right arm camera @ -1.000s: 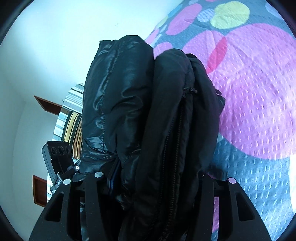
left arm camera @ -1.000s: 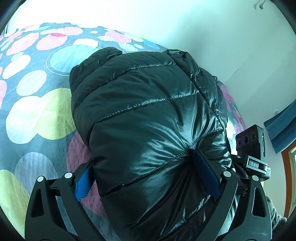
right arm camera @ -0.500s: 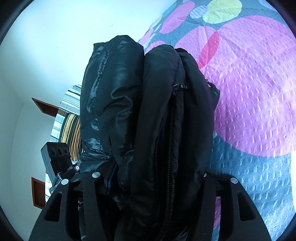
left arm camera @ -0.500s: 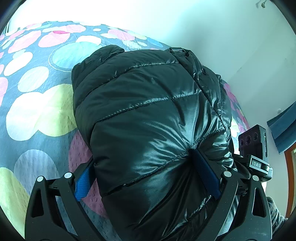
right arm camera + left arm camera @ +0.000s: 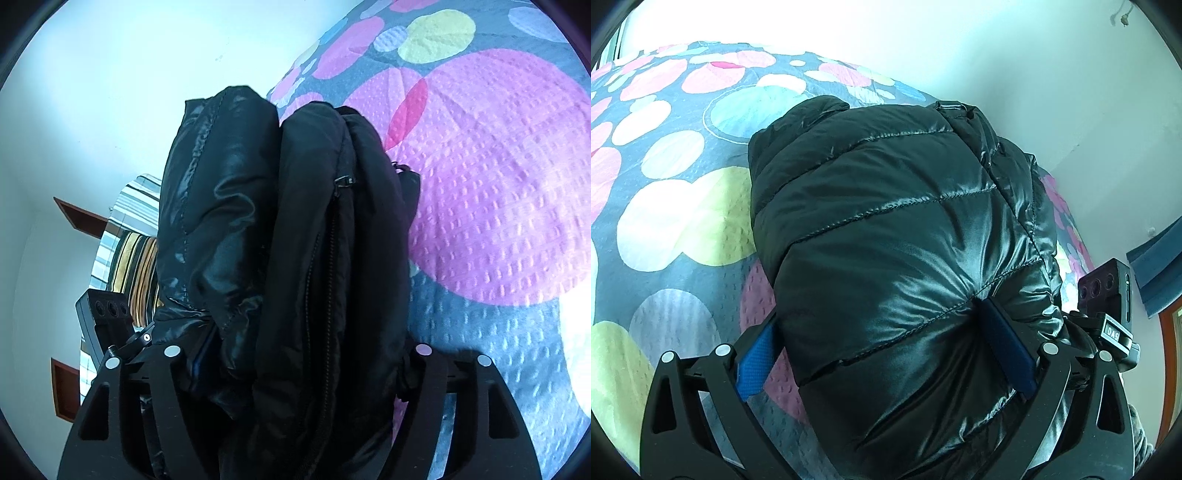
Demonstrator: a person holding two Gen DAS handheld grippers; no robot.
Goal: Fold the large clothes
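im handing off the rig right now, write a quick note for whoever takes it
Left gripper: shut on the black puffer jacket, quilted shell bulging between its blue pads.
Right gripper: shut on the same jacket, bundled in thick layers with the zipper facing the camera.
The jacket is held above the dotted bedspread.
Done: jacket is folded into layers.
Left: lay it on the bed, flatten, release both.

In the left wrist view the black puffer jacket (image 5: 905, 258) sits slightly lower in the frame than a second ago, baring more patterned bedspread (image 5: 665, 192) at the upper left. In the right wrist view its zipper pull (image 5: 345, 180) now lies nearer the centre.
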